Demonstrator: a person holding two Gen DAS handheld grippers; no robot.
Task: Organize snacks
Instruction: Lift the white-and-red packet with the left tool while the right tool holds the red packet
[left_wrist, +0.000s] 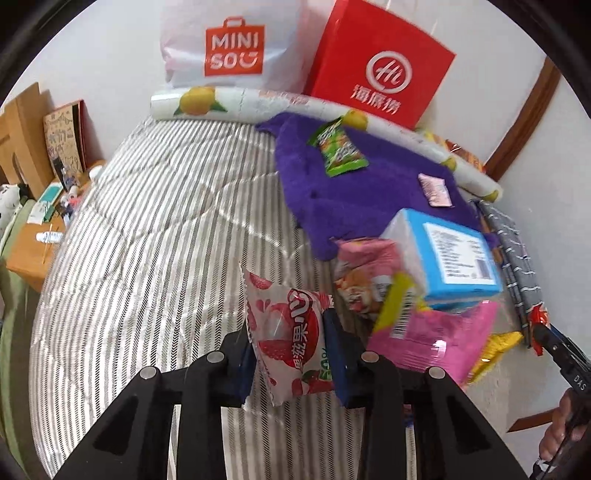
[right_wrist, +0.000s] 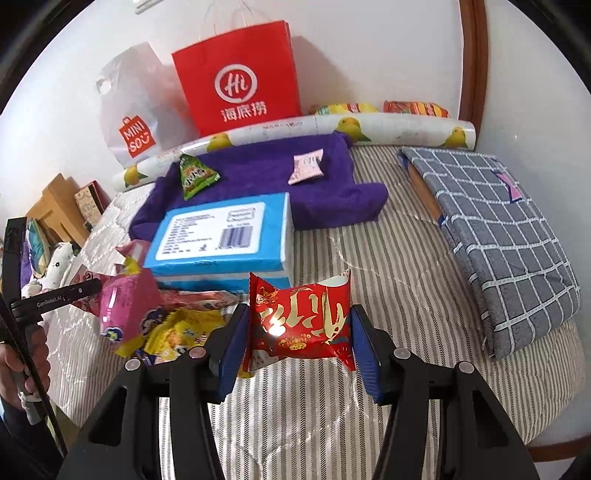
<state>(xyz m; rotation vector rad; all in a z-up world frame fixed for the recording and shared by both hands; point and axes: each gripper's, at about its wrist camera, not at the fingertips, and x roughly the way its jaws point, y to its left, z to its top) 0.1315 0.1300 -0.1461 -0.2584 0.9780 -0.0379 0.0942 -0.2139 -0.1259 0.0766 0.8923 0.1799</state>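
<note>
My left gripper (left_wrist: 291, 343) is shut on a white and red lychee snack packet (left_wrist: 286, 339), held above the striped bedcover (left_wrist: 147, 240). My right gripper (right_wrist: 299, 328) is shut on a red and gold snack packet (right_wrist: 301, 323), its blue pads pressing both sides. A pile of pink and yellow snack bags (right_wrist: 147, 317) lies beside a blue tissue pack (right_wrist: 221, 236). On the purple towel (right_wrist: 258, 184) rest a green triangular packet (right_wrist: 194, 175) and a small pink packet (right_wrist: 306, 166). In the left wrist view the same green packet (left_wrist: 338, 149) and pink packet (left_wrist: 436, 189) lie on the towel (left_wrist: 369, 192).
A red paper bag (right_wrist: 240, 77) and a white shopping bag (right_wrist: 136, 110) lean on the wall behind a lemon-print roll (right_wrist: 388, 127). Folded grey checked cloth (right_wrist: 498, 236) lies at the right. Wooden furniture (left_wrist: 26, 147) stands left of the bed. A hand (right_wrist: 22, 365) grips the other tool.
</note>
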